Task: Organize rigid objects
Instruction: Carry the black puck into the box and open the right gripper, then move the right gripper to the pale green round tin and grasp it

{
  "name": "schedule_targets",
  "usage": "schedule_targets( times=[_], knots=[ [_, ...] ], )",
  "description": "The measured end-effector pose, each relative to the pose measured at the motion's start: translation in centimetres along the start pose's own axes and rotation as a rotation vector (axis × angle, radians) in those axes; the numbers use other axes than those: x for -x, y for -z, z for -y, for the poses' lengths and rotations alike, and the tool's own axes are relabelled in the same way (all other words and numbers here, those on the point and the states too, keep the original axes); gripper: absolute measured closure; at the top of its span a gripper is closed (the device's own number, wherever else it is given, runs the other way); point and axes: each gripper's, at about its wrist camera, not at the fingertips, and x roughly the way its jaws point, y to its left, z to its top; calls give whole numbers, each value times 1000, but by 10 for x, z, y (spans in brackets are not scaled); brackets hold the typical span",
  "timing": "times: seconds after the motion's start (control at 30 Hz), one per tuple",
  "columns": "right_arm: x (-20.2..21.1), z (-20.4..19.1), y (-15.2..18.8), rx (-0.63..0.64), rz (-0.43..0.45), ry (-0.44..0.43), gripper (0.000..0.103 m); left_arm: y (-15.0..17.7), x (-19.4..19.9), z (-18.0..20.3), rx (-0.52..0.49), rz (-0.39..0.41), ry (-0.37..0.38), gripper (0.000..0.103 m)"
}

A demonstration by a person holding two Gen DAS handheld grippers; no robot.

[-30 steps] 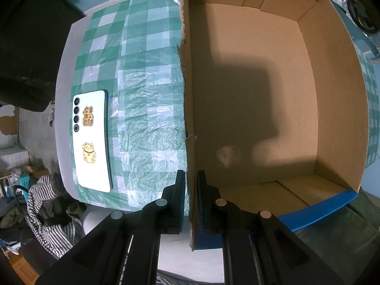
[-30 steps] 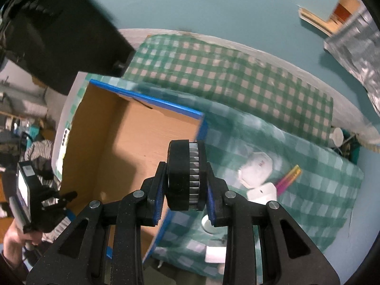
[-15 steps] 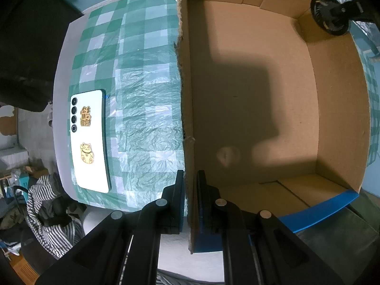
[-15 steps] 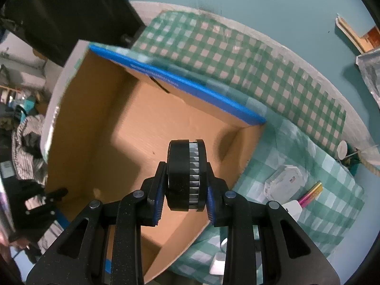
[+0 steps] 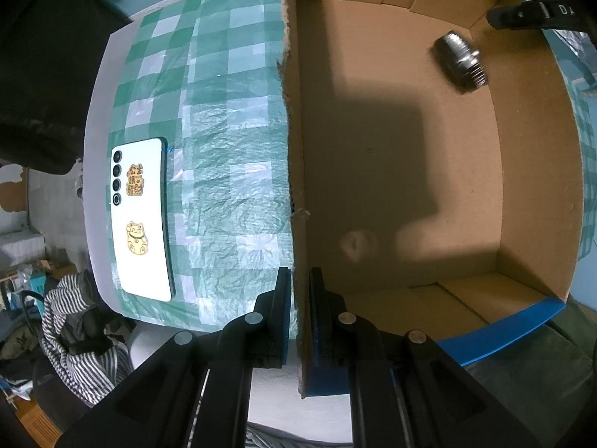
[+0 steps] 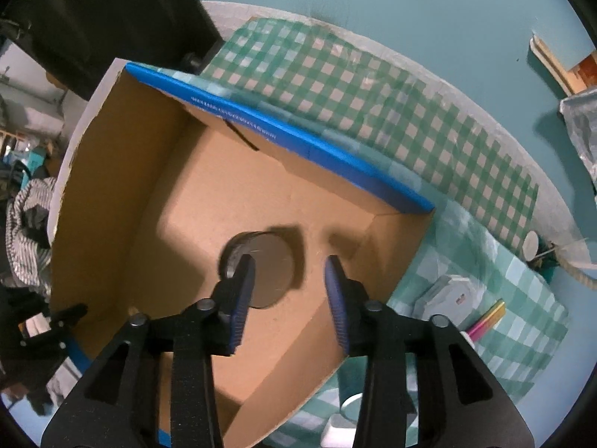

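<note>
The right gripper [image 6: 289, 272] has its jaws wide over the box [image 6: 112, 171]. The black disc [image 6: 266, 268] sits near the box's far corner: stiff, likely rolls; grip its flat faces. The left gripper's [image 5: 298, 283] jaws pinch the box wall.

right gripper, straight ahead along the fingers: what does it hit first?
Likely the black cylinder in the cardboard box: it sits just beyond the open right gripper, a little toward its left finger. If it clears that, the box floor. Depth is hard to judge.
</note>
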Motion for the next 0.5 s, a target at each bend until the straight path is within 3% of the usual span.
schedule_targets(
  times=[0.23,0.5],
  knots=[
    [27,4,8,-22,66,-28,46,1,-1,-4,-1,0,-2,94],
    [57,23,26,-64,98,-29,44,2,-2,-4,-9,1,-5,94]
  ],
)
